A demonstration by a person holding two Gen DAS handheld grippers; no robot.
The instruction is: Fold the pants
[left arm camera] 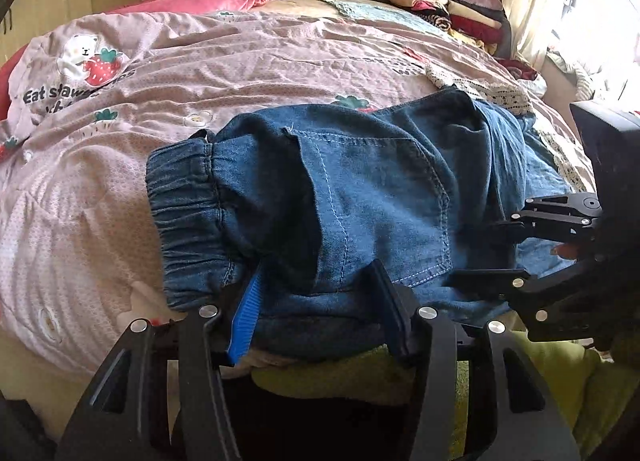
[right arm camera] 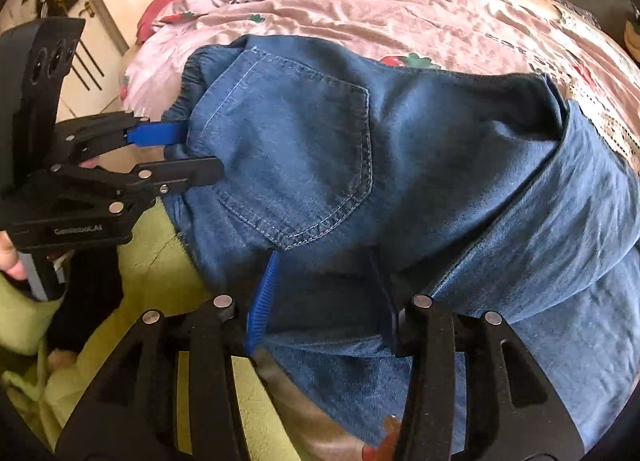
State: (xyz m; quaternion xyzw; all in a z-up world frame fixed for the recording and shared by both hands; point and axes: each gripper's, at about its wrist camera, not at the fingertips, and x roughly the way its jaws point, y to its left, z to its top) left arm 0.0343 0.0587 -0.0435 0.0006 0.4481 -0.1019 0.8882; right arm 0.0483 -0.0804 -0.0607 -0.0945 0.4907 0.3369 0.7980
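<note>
A: Where are the denim pants (left arm camera: 360,189)?
B: Mid-frame on the bed's pink quilt (left arm camera: 200,73), partly folded, back pocket up.
A: Grippers?
B: Left gripper (left arm camera: 316,313) and right gripper (right arm camera: 324,301) both stand parted, denim between the fingers; whether they pinch it, I can't tell.
A: Differences?
B: Only the left view shows the stacked clothes (left arm camera: 448,5), upper right.

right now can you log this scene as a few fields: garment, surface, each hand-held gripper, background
garment: denim pants, bunched, back pocket up, elastic waistband showing
surface: pink strawberry-print quilt on a bed
left hand-held gripper: jaws apart at the pants' near edge, fabric between them
right hand-held gripper: jaws apart, denim between them
background: stack of folded clothes
</note>
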